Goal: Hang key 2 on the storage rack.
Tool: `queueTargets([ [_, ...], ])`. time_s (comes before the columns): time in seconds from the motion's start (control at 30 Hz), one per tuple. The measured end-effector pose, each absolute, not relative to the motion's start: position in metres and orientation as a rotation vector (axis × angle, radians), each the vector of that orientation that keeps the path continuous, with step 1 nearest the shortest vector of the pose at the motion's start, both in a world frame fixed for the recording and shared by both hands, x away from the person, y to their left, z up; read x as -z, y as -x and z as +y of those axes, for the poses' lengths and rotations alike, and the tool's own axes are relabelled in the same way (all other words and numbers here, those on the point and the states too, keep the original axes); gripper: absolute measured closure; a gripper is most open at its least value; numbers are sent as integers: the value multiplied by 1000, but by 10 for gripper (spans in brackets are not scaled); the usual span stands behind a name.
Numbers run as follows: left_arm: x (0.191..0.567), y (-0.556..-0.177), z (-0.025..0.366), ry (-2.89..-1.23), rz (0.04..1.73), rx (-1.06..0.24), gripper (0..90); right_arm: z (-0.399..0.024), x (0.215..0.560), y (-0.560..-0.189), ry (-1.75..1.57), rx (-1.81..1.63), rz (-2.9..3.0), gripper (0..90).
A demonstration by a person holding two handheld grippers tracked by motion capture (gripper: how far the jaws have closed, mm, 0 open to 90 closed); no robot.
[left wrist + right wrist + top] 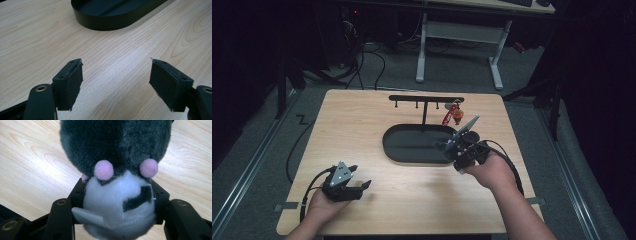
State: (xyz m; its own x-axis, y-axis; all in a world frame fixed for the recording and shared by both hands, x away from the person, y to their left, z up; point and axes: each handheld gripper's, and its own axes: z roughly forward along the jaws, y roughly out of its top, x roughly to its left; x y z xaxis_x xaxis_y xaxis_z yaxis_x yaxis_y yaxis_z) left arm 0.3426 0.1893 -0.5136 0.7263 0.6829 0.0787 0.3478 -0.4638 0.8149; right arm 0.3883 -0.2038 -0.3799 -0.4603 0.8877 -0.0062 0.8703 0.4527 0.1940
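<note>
Right claw (pixel 117 202) pinches the plush (pixel 117 170), carrying it at the tray's (pixel 392 145) four o'clock; next, hang it on the rack (pixel 426 99). Left claw (pixel 116 82) rests spread, empty, on the worktop (pixel 362 115).

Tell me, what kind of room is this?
Probably a workshop or test lab, not a home. A bare wooden table stands on grey carpet with cables trailing across it, another desk stands behind, and dark curtains hang around.
</note>
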Motion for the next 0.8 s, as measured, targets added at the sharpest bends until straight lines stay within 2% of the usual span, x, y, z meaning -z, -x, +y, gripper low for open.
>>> queueTargets([
  [0.8, 514, -343, 189, -2098, 761, -513, 275, -194, 335, -431, -1630, -299, 2554, 467],
])
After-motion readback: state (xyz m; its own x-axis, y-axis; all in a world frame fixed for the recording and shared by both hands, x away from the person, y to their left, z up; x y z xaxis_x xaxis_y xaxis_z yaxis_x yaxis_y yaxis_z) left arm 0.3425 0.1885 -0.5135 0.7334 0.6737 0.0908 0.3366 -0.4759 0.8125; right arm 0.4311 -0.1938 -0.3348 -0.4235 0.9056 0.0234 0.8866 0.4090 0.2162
